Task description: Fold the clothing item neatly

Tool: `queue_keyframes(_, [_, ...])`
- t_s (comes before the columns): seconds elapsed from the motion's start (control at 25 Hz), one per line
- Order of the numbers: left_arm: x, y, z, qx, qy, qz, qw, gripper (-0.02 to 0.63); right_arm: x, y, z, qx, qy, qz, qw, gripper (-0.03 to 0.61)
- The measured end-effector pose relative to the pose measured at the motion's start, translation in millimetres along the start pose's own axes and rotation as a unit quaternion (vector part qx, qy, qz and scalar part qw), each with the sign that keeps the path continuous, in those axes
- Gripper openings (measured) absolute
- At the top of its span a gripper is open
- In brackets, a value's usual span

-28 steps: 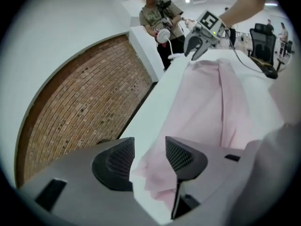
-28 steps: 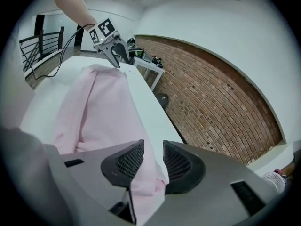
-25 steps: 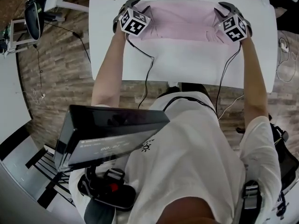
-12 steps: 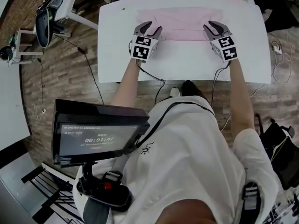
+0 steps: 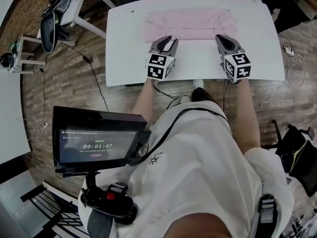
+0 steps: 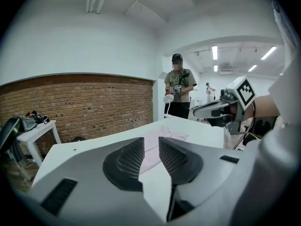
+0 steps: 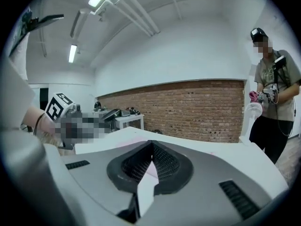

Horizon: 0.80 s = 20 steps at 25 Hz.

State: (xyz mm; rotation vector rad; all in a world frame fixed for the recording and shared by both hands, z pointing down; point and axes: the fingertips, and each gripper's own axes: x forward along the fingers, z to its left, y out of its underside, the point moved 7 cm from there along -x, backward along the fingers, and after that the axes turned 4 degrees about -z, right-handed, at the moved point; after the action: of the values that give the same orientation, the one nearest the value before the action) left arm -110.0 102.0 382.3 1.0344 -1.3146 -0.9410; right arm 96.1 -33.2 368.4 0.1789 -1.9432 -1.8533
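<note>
Cloth [image 5: 185, 24] folded at table's [image 5: 126, 38] far side, left gripper [image 5: 167, 40] fingers just closing, slightly apart, empty, right gripper [image 5: 224, 37] fingers together, empty

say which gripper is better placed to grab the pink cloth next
Probably left. Both are at the near edge of the pink cloth, but the left gripper has jaws apart and empty, though just closing; the right gripper is shut.

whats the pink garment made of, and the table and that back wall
Pink garment: looks like thin soft fabric, matte; it lies flat with folded layers.
White table: smooth hard top, perhaps laminate or painted board; plain even surface.
Wall: exposed red brick, mortar lines visible.
</note>
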Motion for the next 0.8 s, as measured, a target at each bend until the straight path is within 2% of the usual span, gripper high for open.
queue_keyframes(0.16, [-23, -7, -12, -0.015, -0.001, -0.027, 0.9995, 0.045, -21, 5, 18, 0.015, -0.008, -0.006, 1.000, 0.005])
queue_keyframes(0.36, [-40, -10, -22, 0.004, 0.006, -0.039, 0.9992, 0.003, -47, 13, 30, 0.037, -0.027, 0.000, 0.999, 0.003])
queue_keyframes(0.56, [-61, -14, -23, -0.024, -0.004, -0.048, 0.9985, 0.003, -64, 1, 45, 0.051, -0.037, -0.024, 0.998, 0.003])
queue_keyframes(0.72, [-82, -19, -71, -0.034, -0.013, -0.050, 0.9981, 0.003, -118, -2, 52, 0.064, -0.036, -0.052, 0.996, 0.003])
queue_keyframes(0.8, [-97, -20, -104, -0.044, -0.021, -0.057, 0.9972, 0.003, -150, 3, 59, 0.050, -0.050, -0.050, 0.996, 0.003])
